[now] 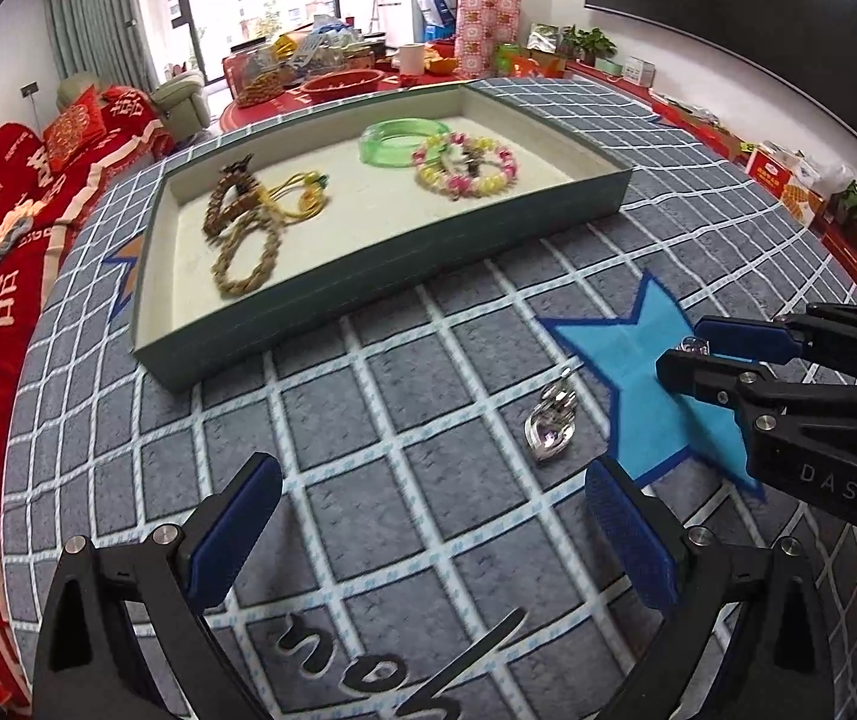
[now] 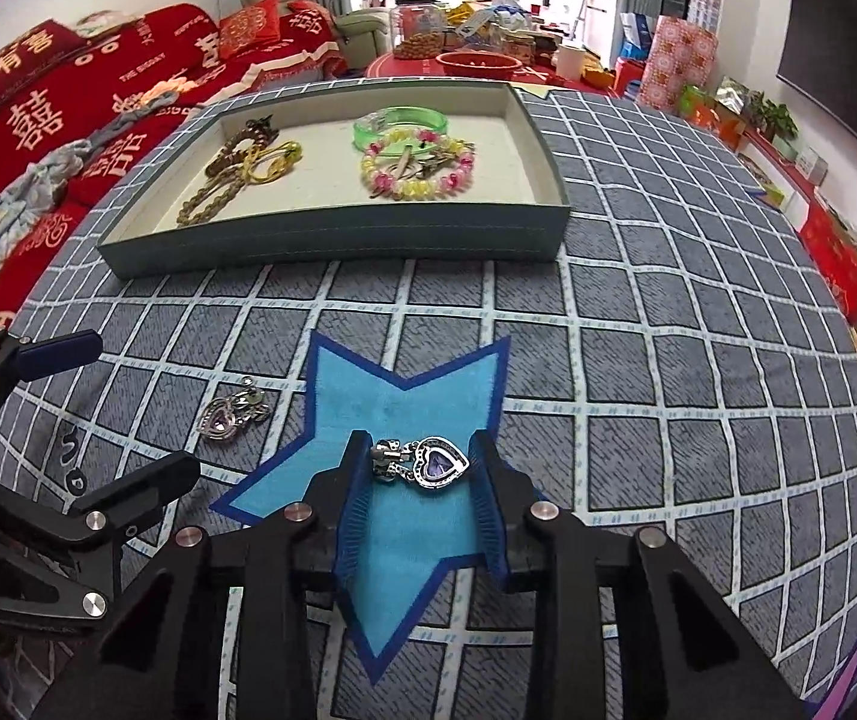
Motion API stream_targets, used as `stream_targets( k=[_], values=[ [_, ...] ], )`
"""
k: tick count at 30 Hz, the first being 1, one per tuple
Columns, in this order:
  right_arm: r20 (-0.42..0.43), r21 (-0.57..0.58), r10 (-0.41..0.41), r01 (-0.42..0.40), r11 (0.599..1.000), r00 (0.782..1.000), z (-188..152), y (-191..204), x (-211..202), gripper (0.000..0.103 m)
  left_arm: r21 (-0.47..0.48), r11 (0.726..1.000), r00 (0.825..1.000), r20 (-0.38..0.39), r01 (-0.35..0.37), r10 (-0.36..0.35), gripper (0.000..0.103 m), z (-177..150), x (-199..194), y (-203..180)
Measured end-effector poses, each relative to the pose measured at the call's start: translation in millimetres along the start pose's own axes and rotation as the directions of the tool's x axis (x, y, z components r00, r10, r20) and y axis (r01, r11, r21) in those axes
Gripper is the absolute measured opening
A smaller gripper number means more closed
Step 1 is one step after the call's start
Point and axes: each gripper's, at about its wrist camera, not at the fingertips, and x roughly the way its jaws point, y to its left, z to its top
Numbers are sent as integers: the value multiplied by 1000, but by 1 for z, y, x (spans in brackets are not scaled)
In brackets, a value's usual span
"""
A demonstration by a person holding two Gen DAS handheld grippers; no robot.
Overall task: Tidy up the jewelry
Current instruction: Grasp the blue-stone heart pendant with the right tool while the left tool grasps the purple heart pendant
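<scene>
A green-sided tray (image 1: 392, 267) (image 2: 332, 243) holds brown bead bracelets (image 1: 245, 240), a yellow cord piece (image 1: 302, 198), a green bangle (image 1: 401, 141) (image 2: 398, 120) and a pink-and-yellow bead bracelet (image 1: 467, 165) (image 2: 416, 171). A silver heart pendant with a purple stone (image 1: 551, 420) (image 2: 227, 417) lies on the checked mat just ahead of my open, empty left gripper (image 1: 434, 528). My right gripper (image 2: 419, 462) (image 1: 683, 351) is shut on a second purple heart pendant (image 2: 437, 462) over the blue star (image 2: 404, 414).
The grey checked mat (image 1: 368, 420) covers the surface. A red sofa (image 1: 2, 192) lies to the left. A cluttered red table (image 2: 476, 60) and boxes stand behind the tray; a dark screen (image 1: 728, 12) hangs at right.
</scene>
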Motion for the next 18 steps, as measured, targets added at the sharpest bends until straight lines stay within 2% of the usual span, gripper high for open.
stream_targets(
  k=[1,2,4,6,12,14,18],
  values=[
    [-1,12,-1,1,1000,1000,0,-4,-1,36,6,1000,1000,1,4,-4,103,2,1,-2],
    [-2,24,-2,2,1000,1000,-1,-7,-1,36,15,1000,1000,-8,11,-11,97,4,3,-5],
    [-3,47,6,-6,999,1000,-1,-13,-3,36,25,1000,1000,-14,19,-18,97,7,8,-9],
    [-5,61,10,-10,998,1000,-2,-17,-3,36,41,999,1000,-21,23,-22,88,9,13,-14],
    [-3,78,7,-7,997,1000,-3,-22,-4,36,38,999,999,-21,32,-31,86,13,15,-17],
    [-3,80,9,-9,997,1000,-3,-22,-4,36,36,998,998,-25,61,-60,79,14,14,-17],
    [-3,81,8,-8,997,1000,-3,-22,-4,36,67,995,997,-27,72,-71,65,14,12,-23]
  ],
)
